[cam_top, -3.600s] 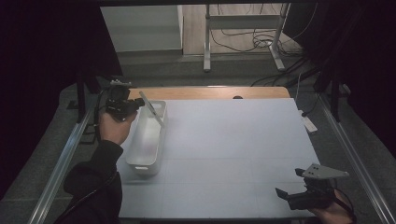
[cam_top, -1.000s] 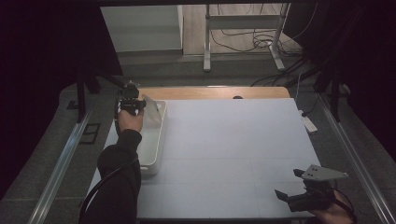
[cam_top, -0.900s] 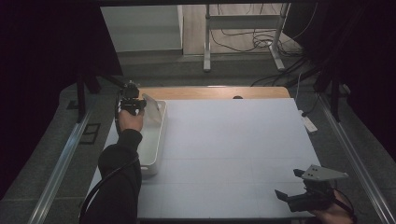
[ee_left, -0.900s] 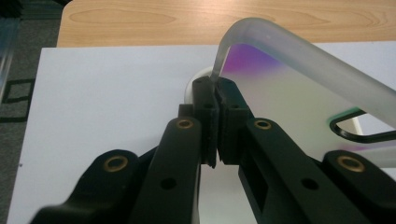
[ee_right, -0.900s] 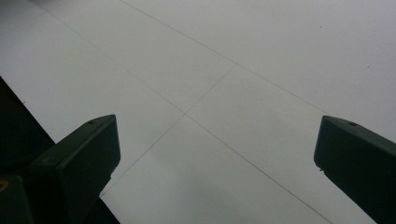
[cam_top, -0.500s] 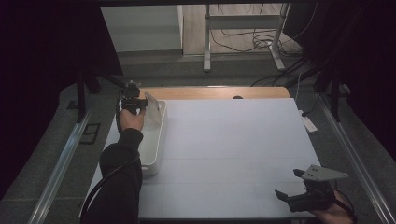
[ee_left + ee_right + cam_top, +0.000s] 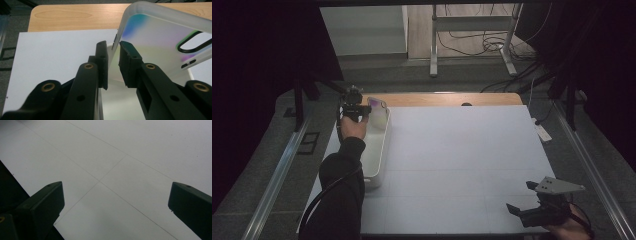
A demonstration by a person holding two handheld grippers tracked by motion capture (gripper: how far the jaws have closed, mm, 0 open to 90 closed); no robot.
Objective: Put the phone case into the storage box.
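A frosted, iridescent phone case (image 7: 160, 42) stands tilted at the far end of a white tray (image 7: 373, 155); in the high view the case (image 7: 378, 108) leans there beside my left gripper (image 7: 352, 107). In the left gripper view the case's edge runs between the jaws of my left gripper (image 7: 113, 51), which have just been opening; a thin gap shows beside the pads, so they no longer pinch it. My right gripper (image 7: 532, 208) hovers open over the white mat at the near right, and the right gripper view shows nothing between the jaws of that gripper (image 7: 117, 195).
The white mat (image 7: 462, 150) covers most of the wooden table (image 7: 447, 99), whose bare far edge shows behind the tray. Metal rails run along both sides. A small white object (image 7: 542, 132) lies off the mat's right edge.
Since the earliest frame my left hand has gone from the tray's left side to its far end with the case. Over the last second nothing has visibly shifted. My right gripper has stayed put.
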